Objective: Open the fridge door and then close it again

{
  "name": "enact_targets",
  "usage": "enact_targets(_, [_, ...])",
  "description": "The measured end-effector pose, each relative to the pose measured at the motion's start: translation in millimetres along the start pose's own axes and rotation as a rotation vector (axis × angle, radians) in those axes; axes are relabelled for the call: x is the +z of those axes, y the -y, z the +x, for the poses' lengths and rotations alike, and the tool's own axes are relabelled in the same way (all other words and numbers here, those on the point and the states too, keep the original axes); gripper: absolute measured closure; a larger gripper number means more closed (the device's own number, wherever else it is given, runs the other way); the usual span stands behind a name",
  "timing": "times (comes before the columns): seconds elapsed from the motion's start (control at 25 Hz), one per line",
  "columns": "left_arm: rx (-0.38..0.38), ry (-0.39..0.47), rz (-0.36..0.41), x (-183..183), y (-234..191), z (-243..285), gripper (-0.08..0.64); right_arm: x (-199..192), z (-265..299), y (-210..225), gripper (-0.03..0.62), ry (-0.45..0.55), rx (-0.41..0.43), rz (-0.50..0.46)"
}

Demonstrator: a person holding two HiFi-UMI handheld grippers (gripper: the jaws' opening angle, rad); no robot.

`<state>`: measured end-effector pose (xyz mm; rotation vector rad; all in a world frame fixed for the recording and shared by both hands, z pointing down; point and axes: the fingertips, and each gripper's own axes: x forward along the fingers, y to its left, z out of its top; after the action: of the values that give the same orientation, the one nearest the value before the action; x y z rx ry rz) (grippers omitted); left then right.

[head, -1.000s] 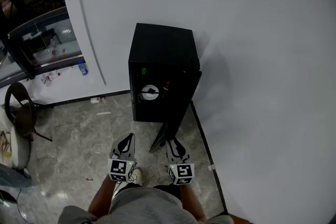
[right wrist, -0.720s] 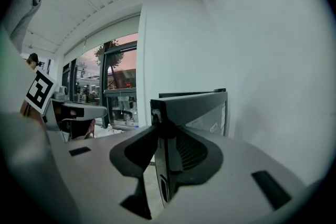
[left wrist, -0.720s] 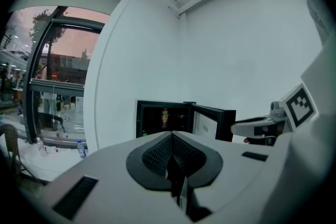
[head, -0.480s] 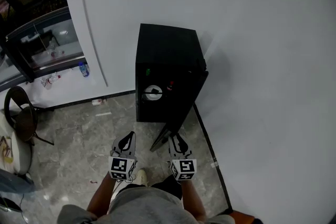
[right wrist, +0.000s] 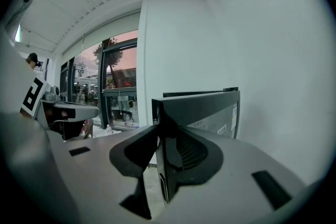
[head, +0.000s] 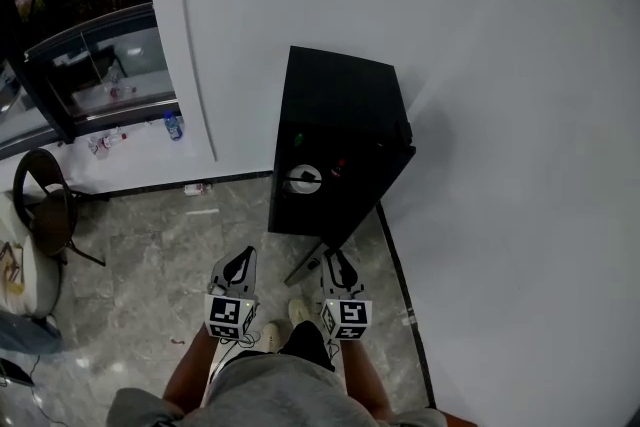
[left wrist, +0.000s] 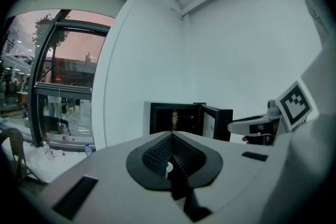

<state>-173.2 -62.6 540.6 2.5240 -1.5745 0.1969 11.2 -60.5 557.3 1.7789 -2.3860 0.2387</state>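
**Fridge in the corner, door swung out toward the person**

The fridge (head: 335,115) is set on the floor (head: 150,265) in a corner, with the wall (head: 480,65) behind it and along its right side. Its door (head: 345,220), hinged at the right, is swung out toward the person. The door's free edge is clamped between the jaws of the right gripper (head: 336,260). The left gripper (head: 240,263) is held just to the left, apart from the door. A chair (head: 45,205) is placed well to the left. A bottle (head: 172,125) is seen beyond the chair, below the window (head: 100,65).
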Motion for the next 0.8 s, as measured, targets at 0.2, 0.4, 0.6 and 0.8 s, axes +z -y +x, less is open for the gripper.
enact_targets(0.2, [0.031,0.004,0.003,3.2,-11.7,0.3,0.555,4.1,13.7,-8.9,0.463,0.001,0.006,-0.013])
enact_targets(0.4, [0.077,0.004,0.004,4.1,-29.8,1.4,0.555,6.2,31.8,-17.3,0.463,0.003,0.020,-0.022])
enact_targets(0.6, [0.094,0.009,0.001,7.4,-44.0,5.0,0.555,9.3,53.8,-25.7,0.467,0.005,0.039,-0.032])
enact_targets(0.8, [0.103,-0.004,0.000,5.5,-59.7,11.2,0.555,13.0,74.2,-34.4,0.469,0.005,0.027,-0.044])
